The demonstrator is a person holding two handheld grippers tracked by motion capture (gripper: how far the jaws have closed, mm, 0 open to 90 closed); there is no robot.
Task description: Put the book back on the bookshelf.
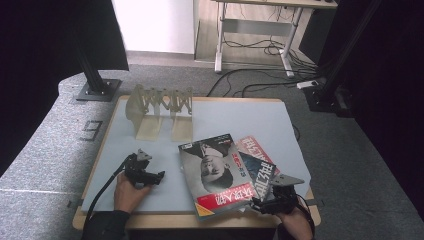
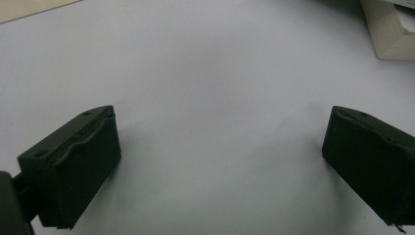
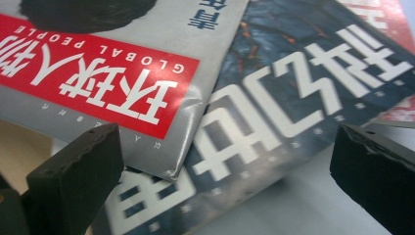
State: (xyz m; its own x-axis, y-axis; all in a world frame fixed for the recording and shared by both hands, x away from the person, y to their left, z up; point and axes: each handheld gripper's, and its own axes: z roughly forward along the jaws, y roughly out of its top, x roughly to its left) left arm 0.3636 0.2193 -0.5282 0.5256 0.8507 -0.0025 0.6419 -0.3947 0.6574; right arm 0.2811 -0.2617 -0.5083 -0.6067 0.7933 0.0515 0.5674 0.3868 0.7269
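On the worktop (image 1: 150,145), near its front right edge, overlapped magazines (image 1: 220,172) lie under the right gripper (image 3: 225,161), jaws wide, empty; slide one jaw beneath the corner; left gripper (image 2: 220,147) gapes idle

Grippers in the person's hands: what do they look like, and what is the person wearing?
Both grippers, left and right, are black, each with two blocky matte jaws and a grey three-cornered plate on top. A black cable trails from the left one. The person wears dark sleeves.
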